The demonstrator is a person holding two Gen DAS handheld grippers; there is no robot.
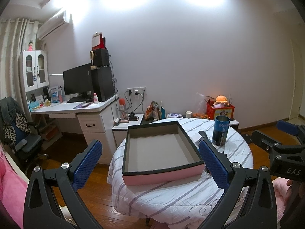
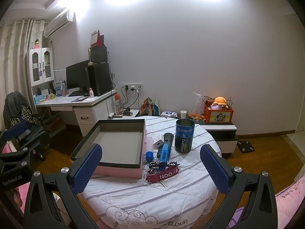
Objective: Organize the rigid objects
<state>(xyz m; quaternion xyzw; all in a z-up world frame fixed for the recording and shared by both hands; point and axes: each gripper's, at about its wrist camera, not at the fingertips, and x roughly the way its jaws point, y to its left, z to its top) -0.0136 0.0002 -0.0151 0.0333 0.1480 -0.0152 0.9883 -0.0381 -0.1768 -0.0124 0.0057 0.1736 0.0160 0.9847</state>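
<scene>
On the round table (image 2: 171,196) with striped white cloth: one empty pink box with black rim (image 2: 122,168), one dark blue cylindrical tin (image 2: 184,136), one blue stapler-like tool (image 2: 164,152), one maroon lanyard with keys (image 2: 163,174). Left gripper (image 1: 150,160) and right gripper (image 2: 150,164): fingers spread wide, nothing held.

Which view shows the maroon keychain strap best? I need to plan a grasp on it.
The right wrist view: the maroon strap lies in full sight on the quilt, beside the pink box, keys at its end. In the left wrist view it is hidden behind a gripper finger.
</scene>
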